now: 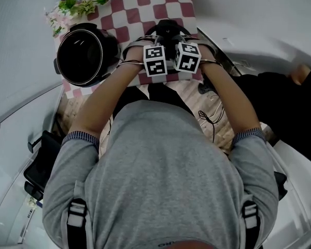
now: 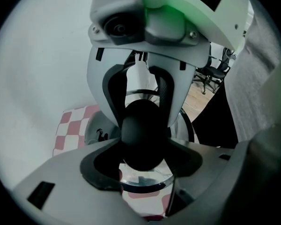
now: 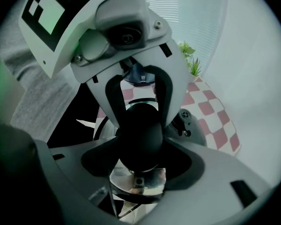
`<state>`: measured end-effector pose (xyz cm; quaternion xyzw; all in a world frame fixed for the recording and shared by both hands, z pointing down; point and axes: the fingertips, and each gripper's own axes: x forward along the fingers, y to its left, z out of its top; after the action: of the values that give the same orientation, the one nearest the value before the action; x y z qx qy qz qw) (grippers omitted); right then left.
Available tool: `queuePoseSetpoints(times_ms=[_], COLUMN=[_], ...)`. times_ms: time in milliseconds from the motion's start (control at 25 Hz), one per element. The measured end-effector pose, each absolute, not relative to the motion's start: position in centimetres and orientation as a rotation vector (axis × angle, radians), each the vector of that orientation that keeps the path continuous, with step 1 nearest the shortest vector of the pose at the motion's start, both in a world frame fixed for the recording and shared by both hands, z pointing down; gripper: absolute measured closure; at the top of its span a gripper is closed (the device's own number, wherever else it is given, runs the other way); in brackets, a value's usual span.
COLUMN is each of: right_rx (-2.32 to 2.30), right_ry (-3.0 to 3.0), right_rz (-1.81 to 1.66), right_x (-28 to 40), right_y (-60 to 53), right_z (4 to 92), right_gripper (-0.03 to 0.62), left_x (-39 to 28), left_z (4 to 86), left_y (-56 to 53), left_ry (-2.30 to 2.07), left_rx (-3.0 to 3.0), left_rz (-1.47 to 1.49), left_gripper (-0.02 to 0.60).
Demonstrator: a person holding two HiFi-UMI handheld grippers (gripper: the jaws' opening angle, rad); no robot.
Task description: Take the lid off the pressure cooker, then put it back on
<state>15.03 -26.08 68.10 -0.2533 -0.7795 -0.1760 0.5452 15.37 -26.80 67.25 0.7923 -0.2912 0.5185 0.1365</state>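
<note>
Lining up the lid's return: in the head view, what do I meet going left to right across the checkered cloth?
Open black round pressure cooker pot → left gripper → right gripper, both clamped on the lid's black knob.

A white tabletop [image 1: 238, 14] carried everything, and a red-and-white checked cloth [image 1: 145, 4] lay spread flat over its middle, with bare white surface showing to either side. On the left part of that cloth stood the open pressure cooker pot [image 1: 85, 56], its dark inside facing up and its body reaching out to the cloth's left edge. Just beyond the pot, at the cloth's far left corner, lay a small spray of green leaves and pale flowers [image 1: 75, 7].
</note>
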Motion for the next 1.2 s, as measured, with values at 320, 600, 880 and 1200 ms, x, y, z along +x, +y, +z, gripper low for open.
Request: queuePoseSetpoints(times_ms=[320, 600, 880, 1200], right_rx=[-0.622, -0.643, -0.635, -0.638], right_ry=[-1.820, -1.819, -1.824, -1.783], right_rz=[-0.390, -0.370, -0.336, -0.364], right_x=[14.3, 14.6, 14.5, 15.5], right_y=[-26.3, -26.9, -26.7, -26.3], right_z=[71.0, 71.8, 71.5, 70.5], right_gripper=[0.303, 0.303, 0.297, 0.217], left_x=[14.6, 14.9, 14.9, 15.0], left_z=[70.1, 70.6, 70.7, 68.7], left_y=[-27.1, -27.5, -27.5, -27.2], left_ry=[-0.823, -0.784, -0.776, -0.907], left_rx=[2.272, 2.285, 2.281, 2.265], left_rz=[1.488, 1.460, 1.446, 1.342], left_gripper=[0.281, 0.282, 0.279, 0.256])
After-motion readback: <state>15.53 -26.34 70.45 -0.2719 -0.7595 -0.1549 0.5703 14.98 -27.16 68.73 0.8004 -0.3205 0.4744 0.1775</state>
